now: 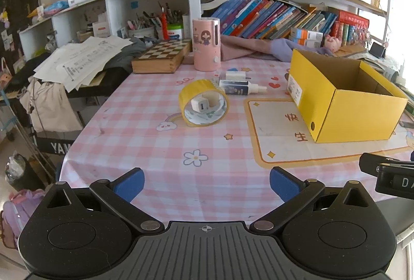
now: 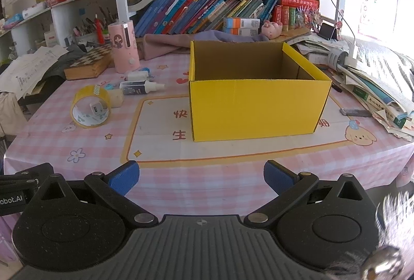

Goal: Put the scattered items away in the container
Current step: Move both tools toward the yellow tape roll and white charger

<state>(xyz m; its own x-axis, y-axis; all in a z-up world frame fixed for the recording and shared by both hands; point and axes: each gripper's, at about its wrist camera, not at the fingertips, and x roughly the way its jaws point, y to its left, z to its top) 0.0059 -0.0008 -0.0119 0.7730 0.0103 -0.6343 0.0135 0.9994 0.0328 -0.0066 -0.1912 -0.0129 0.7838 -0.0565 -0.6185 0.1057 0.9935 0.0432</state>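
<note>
Both grippers, left (image 1: pixel 206 183) and right (image 2: pixel 201 177), hover at the table's near edge, jaws spread wide and holding nothing. An open yellow box (image 2: pixel 256 106) stands at centre frame in the right view. Left of it lie a tape roll (image 2: pixel 90 106) ringing a white charger (image 2: pixel 96 108), a small bottle (image 2: pixel 141 87), and what may be a second plug (image 2: pixel 137 76).
</note>
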